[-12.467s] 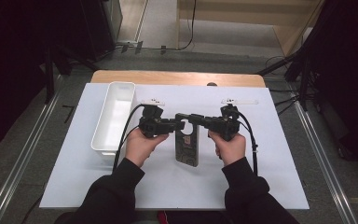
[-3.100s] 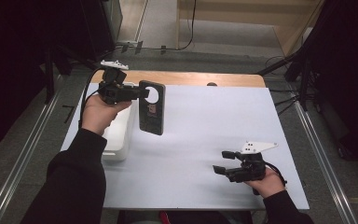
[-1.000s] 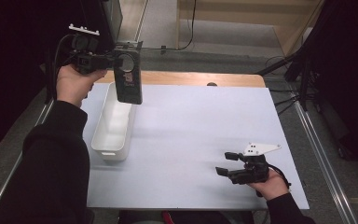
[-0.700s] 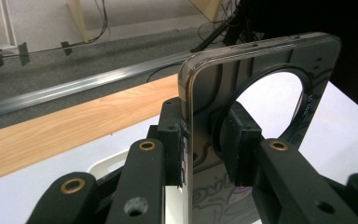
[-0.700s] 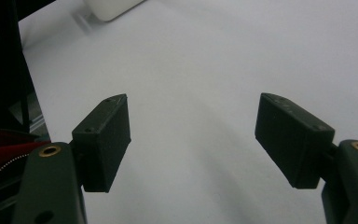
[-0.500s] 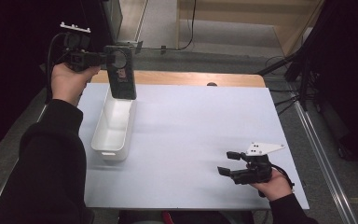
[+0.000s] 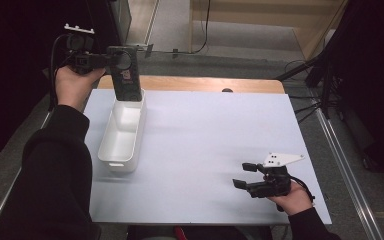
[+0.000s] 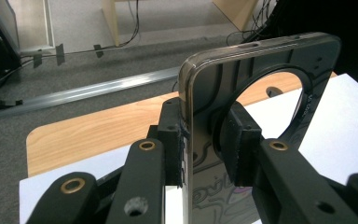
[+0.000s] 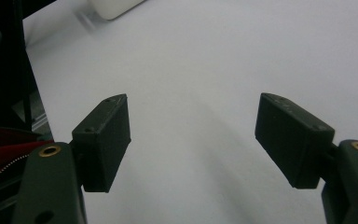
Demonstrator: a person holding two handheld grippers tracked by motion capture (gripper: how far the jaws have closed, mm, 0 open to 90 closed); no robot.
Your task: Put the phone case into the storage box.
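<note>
At ten o'clock the left claw (image 7: 111, 61) was clamped on the top edge of a dark phone case (image 7: 125, 73), which hung upright just above the far end of the white tray (image 7: 111, 156). With so narrow a pinch, the case could swing, catch the tray's rim and tip outside. At five o'clock the right claw (image 7: 246, 175) rested wide open and empty on the tabletop (image 7: 205, 130)

No readable text, brand or number anywhere; only blurred, illegible scribble-like markings on the back of the dark phone case (image 8: 261, 135), near its lower edge.
</note>
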